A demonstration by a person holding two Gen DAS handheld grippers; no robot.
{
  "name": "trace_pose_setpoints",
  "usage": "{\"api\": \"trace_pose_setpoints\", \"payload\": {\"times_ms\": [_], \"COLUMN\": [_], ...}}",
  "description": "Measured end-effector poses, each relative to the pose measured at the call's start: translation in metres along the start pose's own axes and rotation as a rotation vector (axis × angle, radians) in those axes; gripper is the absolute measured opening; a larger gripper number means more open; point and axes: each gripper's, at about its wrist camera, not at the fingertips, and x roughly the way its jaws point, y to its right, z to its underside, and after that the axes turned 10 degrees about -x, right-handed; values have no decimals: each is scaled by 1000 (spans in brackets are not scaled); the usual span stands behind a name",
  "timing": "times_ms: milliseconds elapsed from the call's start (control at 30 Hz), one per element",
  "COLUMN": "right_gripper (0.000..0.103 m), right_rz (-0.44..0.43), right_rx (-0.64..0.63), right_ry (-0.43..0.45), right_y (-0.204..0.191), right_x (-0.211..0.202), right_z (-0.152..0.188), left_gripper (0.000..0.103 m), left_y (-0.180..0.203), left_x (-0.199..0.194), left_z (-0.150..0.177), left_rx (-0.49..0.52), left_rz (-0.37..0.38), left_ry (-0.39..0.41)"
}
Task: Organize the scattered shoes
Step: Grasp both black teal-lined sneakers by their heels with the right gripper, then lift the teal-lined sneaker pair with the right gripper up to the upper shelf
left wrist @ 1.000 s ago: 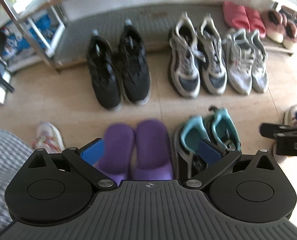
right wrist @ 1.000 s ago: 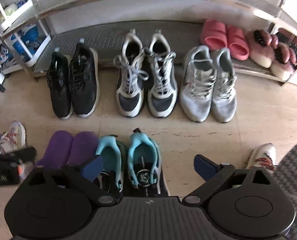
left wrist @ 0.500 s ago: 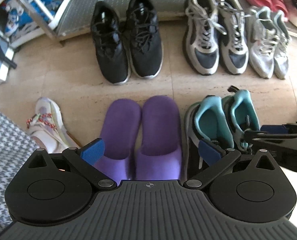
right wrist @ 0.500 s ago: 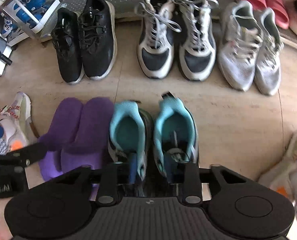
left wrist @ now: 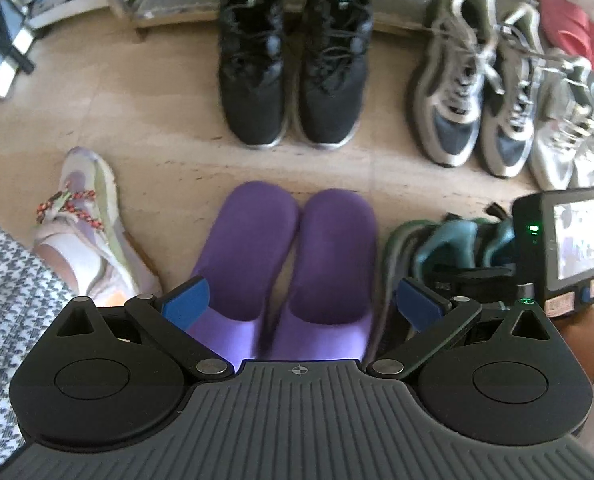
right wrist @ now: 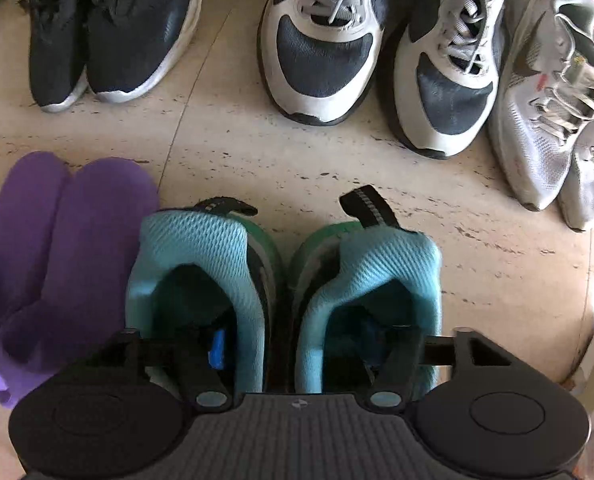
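Lower than half a second ago, the right gripper [right wrist: 293, 344] now has one finger inside each teal sneaker [right wrist: 201, 280], pinching the two inner collar walls together on the floor just right of the purple slippers [left wrist: 289, 256]. Also closer to the floor, the left gripper [left wrist: 297, 304] hangs over those slippers' heels, fingers spread wide and touching nothing; black sneakers [left wrist: 293, 56] sit far beyond.

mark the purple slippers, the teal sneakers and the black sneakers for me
purple slippers [left wrist: 297, 256]: left wrist view, the seam where the two uppers meet.
teal sneakers [right wrist: 201, 240]: right wrist view, heel collar of the left shoe.
black sneakers [left wrist: 329, 92]: left wrist view, toe area of the right shoe.
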Motion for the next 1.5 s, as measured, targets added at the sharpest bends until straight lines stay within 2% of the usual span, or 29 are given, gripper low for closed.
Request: {"api": "trace_pose_setpoints", "payload": {"times_ms": [67, 100, 133, 167, 300, 367, 433, 467, 567, 700, 800, 867, 967, 1100, 1233, 1367, 1400, 1500], "right_gripper": [56, 45, 26, 24, 22, 22, 22, 22, 22, 22, 22, 22, 22, 22, 22, 23, 32, 41], "right_rz": [0, 0, -1, 0, -16, -10, -4, 5, 41, 116, 175, 235, 295, 384, 424, 444, 470, 508], "right_rx": [-9, -13, -14, -16, 27, 55, 92, 110, 148, 167, 172, 175, 190, 216, 251, 252, 230, 178], "right_ry": [-17, -26, -28, -6, 109, 179, 255, 304, 452, 620, 692, 737, 765, 762, 764, 852, 880, 895], "right_y": [-1, -2, -4, -4, 7, 16, 28, 35, 57, 95, 128, 162, 201, 268, 321, 366, 377, 395], "right_x": [12, 18, 19, 5, -44, -75, -109, -129, -193, -288, -336, -370, -393, -401, -390, -367, -353, -319], "right_z": [-6, -9, -10, -7, 23, 38, 52, 57, 69, 60, 51, 40, 28, -9, -54, -102, -116, -147], "left_gripper": [102, 102, 102, 102, 102, 101, 100, 100, 101, 101, 101, 101, 101, 101, 101, 101, 101, 101], "left_y": [0, 0, 4, 9, 23, 32, 44, 52, 64, 90, 109, 120, 144, 169, 205, 225, 229, 236], "left_x": [1, 1, -3, -8, -21, -35, -57, -77, -103, -152, -174, -181, -187, -184, -172, -157, -151, -135], "left_z": [-1, -1, 0, 1, 5, 9, 15, 22, 33, 44, 41, 35, 20, 0, -35, -55, -59, -62], "left_rx": [-9, -11, 3, 18, 79, 117, 161, 200, 253, 345, 373, 375, 383, 405, 419, 416, 415, 443], "left_rz": [-2, -3, 5, 13, 32, 68, 123, 172, 219, 309, 342, 356, 378, 377, 372, 345, 339, 321], "left_ry": [0, 2, 18, 36, 106, 160, 239, 316, 404, 528, 579, 584, 582, 579, 586, 599, 593, 568]}}
